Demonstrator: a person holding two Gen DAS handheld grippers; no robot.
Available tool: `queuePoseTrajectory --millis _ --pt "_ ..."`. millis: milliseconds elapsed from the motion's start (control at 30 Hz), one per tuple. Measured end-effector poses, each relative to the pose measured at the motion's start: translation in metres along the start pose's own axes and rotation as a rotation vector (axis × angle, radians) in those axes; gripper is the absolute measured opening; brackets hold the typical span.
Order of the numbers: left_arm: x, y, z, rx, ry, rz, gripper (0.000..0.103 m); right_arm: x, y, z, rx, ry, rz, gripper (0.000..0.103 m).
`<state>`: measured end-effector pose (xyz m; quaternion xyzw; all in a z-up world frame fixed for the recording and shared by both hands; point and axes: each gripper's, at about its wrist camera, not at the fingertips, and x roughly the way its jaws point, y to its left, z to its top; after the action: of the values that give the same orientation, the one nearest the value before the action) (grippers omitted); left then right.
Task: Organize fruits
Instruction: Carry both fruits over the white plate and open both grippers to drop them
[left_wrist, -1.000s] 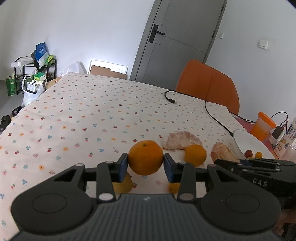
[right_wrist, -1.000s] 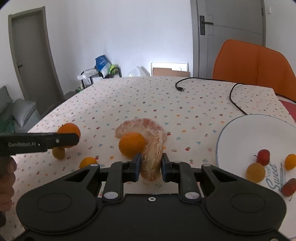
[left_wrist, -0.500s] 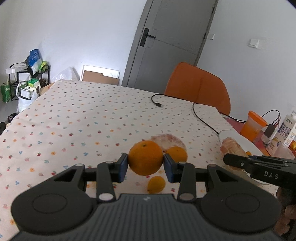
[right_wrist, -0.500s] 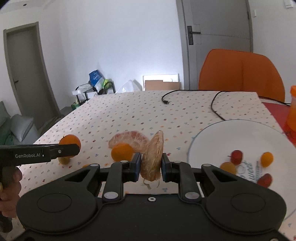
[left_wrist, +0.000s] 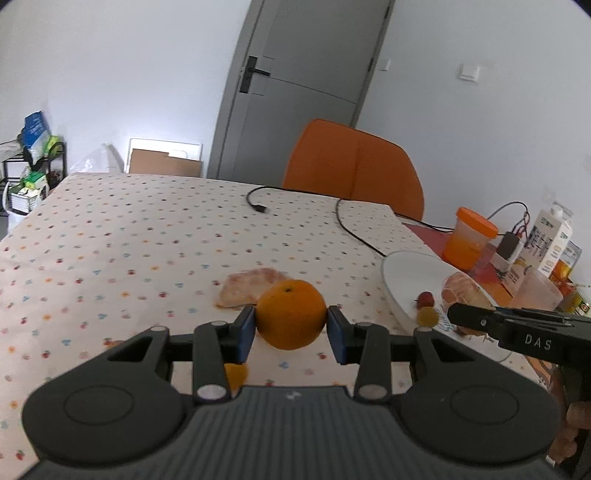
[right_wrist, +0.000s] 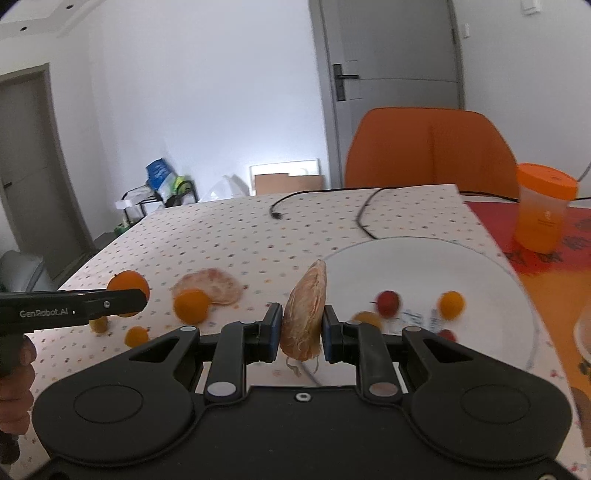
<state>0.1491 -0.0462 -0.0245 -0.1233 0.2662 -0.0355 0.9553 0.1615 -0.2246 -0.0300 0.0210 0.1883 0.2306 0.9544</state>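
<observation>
Centre frame in each view, the left gripper (left_wrist: 291, 330) clamps an orange (left_wrist: 291, 319) and the right gripper (right_wrist: 298, 328) pinches a peeled segment (right_wrist: 303, 311), both lifted clear, likely bound for the plate (right_wrist: 424, 258) at right.

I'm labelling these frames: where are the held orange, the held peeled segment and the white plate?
orange (left_wrist: 290, 314), left wrist view, middle of its skin
peeled segment (right_wrist: 304, 314), right wrist view, its middle
white plate (right_wrist: 417, 266), right wrist view, bare inner surface
</observation>
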Motion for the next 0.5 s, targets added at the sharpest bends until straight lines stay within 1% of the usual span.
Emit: queuePoseTrajectory --millis 500 --pt "0.022 -0.044 -0.002 0.078 0.031 -0.062 0.040 -0.016 -0.052 -0.012 0.069 -0.018 -0.111 0.021"
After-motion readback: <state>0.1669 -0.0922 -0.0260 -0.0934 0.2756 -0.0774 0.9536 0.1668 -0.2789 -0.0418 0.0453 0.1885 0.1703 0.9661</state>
